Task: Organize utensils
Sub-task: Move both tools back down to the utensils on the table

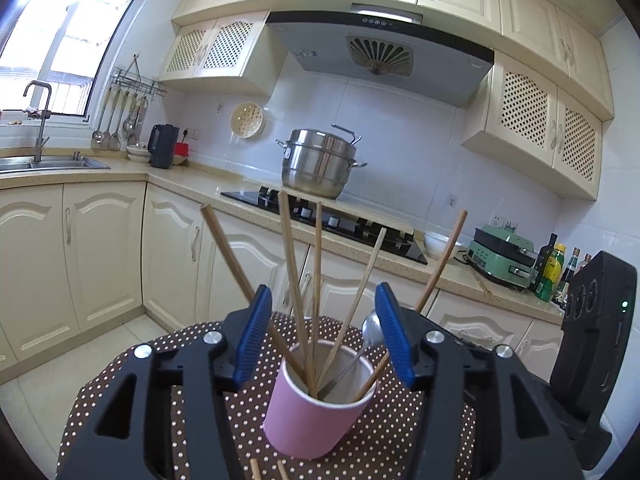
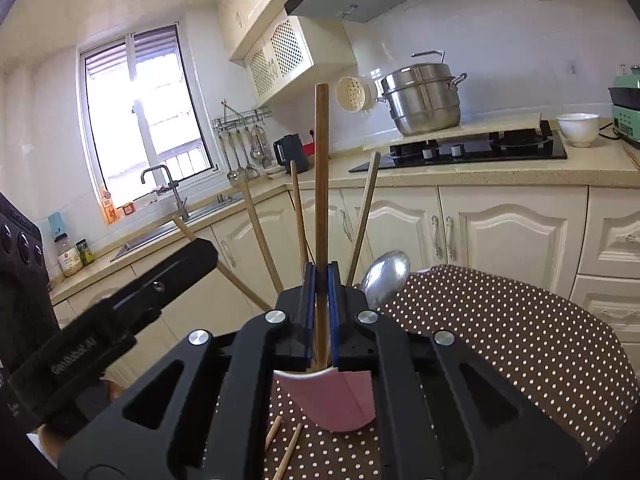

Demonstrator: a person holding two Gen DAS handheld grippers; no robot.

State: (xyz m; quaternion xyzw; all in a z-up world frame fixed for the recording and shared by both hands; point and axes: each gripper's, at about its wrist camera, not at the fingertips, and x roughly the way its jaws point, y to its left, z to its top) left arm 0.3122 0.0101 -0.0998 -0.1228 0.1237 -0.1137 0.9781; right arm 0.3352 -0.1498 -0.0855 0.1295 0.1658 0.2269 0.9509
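Observation:
A pink cup (image 1: 316,412) stands on the polka-dot table (image 1: 400,436) and holds several wooden chopsticks (image 1: 294,280) and a metal spoon (image 1: 372,330). My left gripper (image 1: 324,340) is open, its blue pads on either side of the cup's mouth, touching nothing. In the right wrist view my right gripper (image 2: 321,280) is shut on one upright chopstick (image 2: 321,168) whose lower end is inside the cup (image 2: 340,400). The spoon (image 2: 386,276) leans to the right of it. Two loose chopsticks (image 2: 286,446) lie on the table before the cup.
The left gripper's black body (image 2: 100,332) sits at the left in the right wrist view. Behind the table are cream cabinets, a gas hob (image 1: 332,220) with a steel pot (image 1: 320,164), a sink (image 1: 52,162) and a green appliance (image 1: 504,256).

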